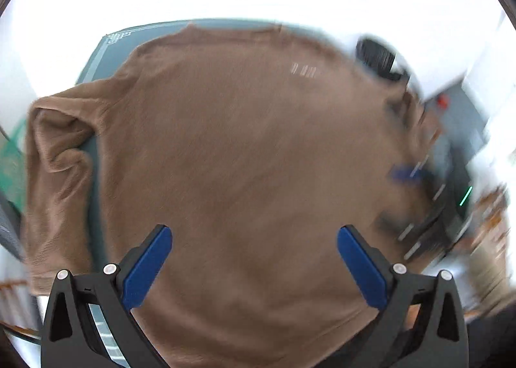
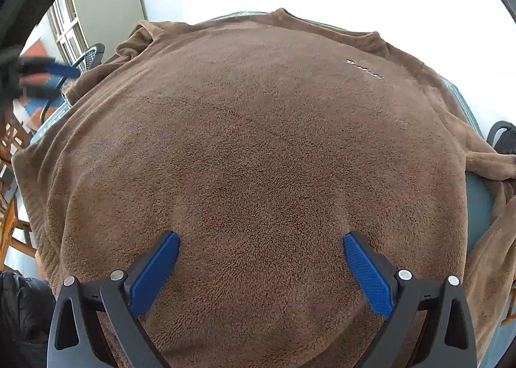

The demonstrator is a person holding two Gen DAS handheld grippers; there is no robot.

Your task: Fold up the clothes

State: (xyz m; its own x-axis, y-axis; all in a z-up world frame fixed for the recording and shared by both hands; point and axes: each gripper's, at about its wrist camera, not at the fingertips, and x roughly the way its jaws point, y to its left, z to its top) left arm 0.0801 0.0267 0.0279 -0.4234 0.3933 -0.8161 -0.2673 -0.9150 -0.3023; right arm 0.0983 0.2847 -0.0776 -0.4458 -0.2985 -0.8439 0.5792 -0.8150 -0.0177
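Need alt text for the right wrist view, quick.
A fuzzy brown fleece sweater lies spread flat over a grey-blue table, filling the view. The right gripper hovers open above its lower part, blue fingers wide apart, holding nothing.

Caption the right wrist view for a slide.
Open right gripper poised over a brown fleece sweater spread flat on the table.

Brown fleece sweater (image 2: 258,148) — spread flat

A: The left wrist view's right side is smeared; the right tongs (image 1: 406,174) there are only a blue streak.

B: The fleece sweater (image 2: 258,148) hides most of the worktop (image 2: 477,203); its white lettering (image 2: 364,69) is unreadable.
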